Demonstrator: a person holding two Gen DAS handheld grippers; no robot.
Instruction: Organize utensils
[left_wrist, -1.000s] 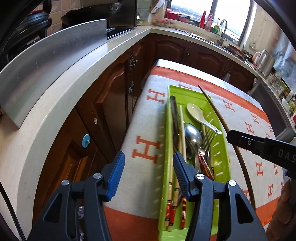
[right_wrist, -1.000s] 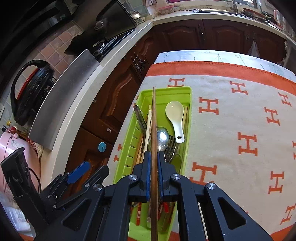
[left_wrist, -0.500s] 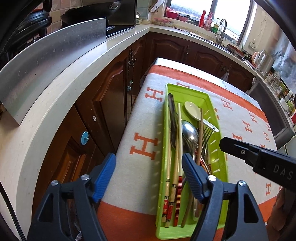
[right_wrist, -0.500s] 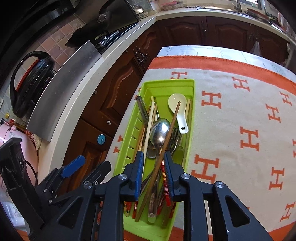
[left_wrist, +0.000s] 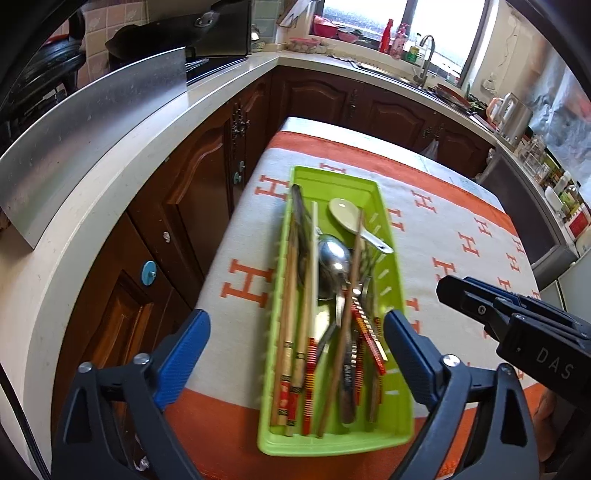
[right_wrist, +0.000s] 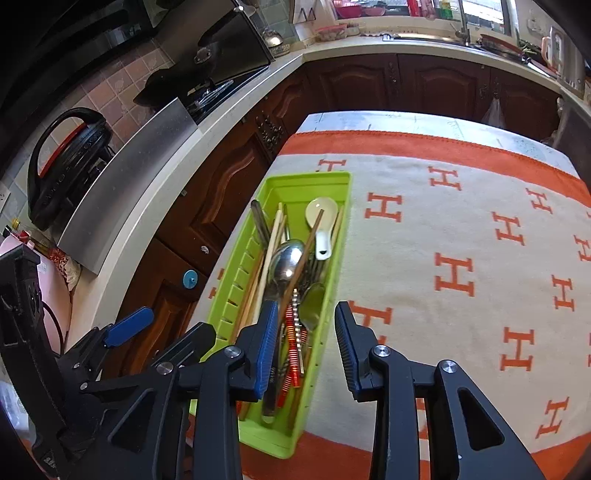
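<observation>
A lime green utensil tray (left_wrist: 391, 417) (right_wrist: 314, 184) lies on the table's left side. It holds several chopsticks, a white ceramic spoon (left_wrist: 345, 215) (right_wrist: 322, 216), a metal spoon (left_wrist: 334, 258) (right_wrist: 286, 258) and forks. A brown wooden chopstick (left_wrist: 351, 280) (right_wrist: 303, 254) lies slantwise on top of them. My left gripper (left_wrist: 295, 358) is open wide and empty, astride the tray's near end. My right gripper (right_wrist: 306, 347) is open and empty above the tray's near right edge; it also shows in the left wrist view (left_wrist: 517, 332).
The table wears a white cloth with orange H marks and orange borders (right_wrist: 461, 236). Dark wooden cabinets (left_wrist: 192, 192) and a pale counter (left_wrist: 110, 173) run close along the left. A steel panel (right_wrist: 129, 184), a black cooker (right_wrist: 62, 162) and a sink (left_wrist: 424, 74) stand on the counter.
My right gripper let go of the brown chopstick, which now lies in the tray, and its jaws opened wider. My left gripper opened wider too. Both drew back a little.
</observation>
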